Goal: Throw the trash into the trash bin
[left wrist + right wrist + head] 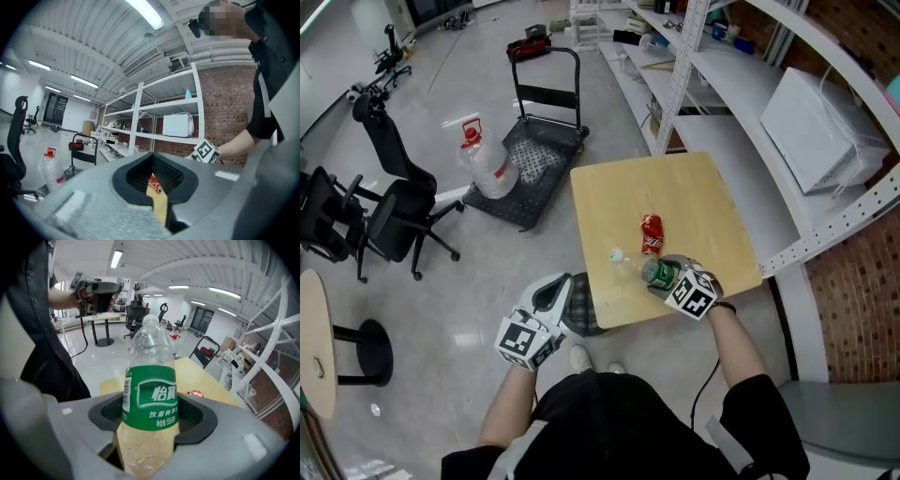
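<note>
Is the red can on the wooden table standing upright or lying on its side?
Lying on its side: the red can stretches flat along the table.

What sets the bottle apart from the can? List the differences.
The bottle is clear plastic with a green label; the can is red. The bottle is clamped in the right gripper; the can lies free on the table. The bottle is longer than the can. Both are small drink containers at the same wooden table.
</note>
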